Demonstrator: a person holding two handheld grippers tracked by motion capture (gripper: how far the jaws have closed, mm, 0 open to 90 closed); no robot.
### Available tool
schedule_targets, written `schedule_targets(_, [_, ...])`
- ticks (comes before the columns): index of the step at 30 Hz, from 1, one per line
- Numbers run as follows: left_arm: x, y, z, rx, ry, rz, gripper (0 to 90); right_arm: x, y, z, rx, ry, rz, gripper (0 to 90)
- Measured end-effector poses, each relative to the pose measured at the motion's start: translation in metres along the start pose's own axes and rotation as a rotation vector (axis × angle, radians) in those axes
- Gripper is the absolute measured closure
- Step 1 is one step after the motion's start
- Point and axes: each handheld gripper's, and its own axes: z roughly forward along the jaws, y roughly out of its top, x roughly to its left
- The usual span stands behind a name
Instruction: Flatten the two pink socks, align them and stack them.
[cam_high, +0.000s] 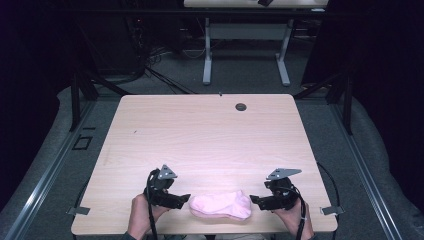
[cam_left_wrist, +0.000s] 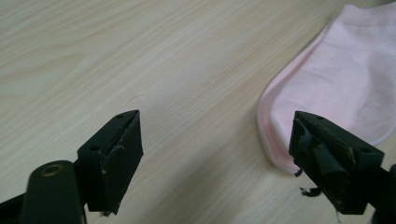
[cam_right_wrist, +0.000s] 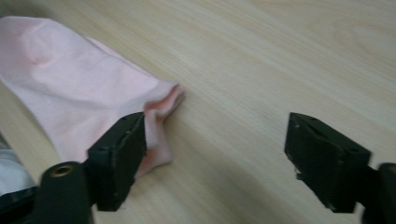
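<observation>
Pink sock (cam_high: 222, 205) lay flat at the lower centre of the high view, on the pale wood-grain desk (cam_high: 200, 135) near its front edge. It was soft knit fabric, rounded at the left end and slightly rumpled, and it looked like two layers stacked, though the view was too coarse to be sure.

Left hand-held gripper (cam_high: 180, 199) sat just left of the sock, held by a hand (cam_high: 142, 212) at the bottom of the frame. In the left gripper view its blocky black jaws stood spread wide apart with nothing between them; the sock's curved, hemmed edge (cam_left_wrist: 327, 84) filled the upper right, just beside the right-hand jaw.

Right hand-held gripper (cam_high: 257, 201) sat just right of the sock, jaws likewise spread and empty. In the right gripper view the sock's folded open cuff (cam_right_wrist: 163, 100) lay at centre left, close against the left-hand jaw.

A round dark grommet (cam_high: 241, 107) was set into the desk near its far edge.
</observation>
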Motion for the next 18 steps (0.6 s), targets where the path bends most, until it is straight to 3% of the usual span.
schedule_targets(7, [0.021, -0.023, -0.006, -0.016, 0.102, -0.055, 10.0, -0.021, -0.011, -0.003, -0.040, -0.100, 0.037, 6.3])
schedule_targets(12, [0.043, -0.045, -0.007, -0.027, 0.160, -0.136, 6.4, -0.035, -0.020, -0.001, -0.040, -0.151, 0.073, 3.3])
schedule_targets(18, [0.060, -0.063, -0.006, -0.041, 0.236, -0.188, 0.7, -0.051, -0.030, 0.007, -0.032, -0.200, 0.109, 0.2])
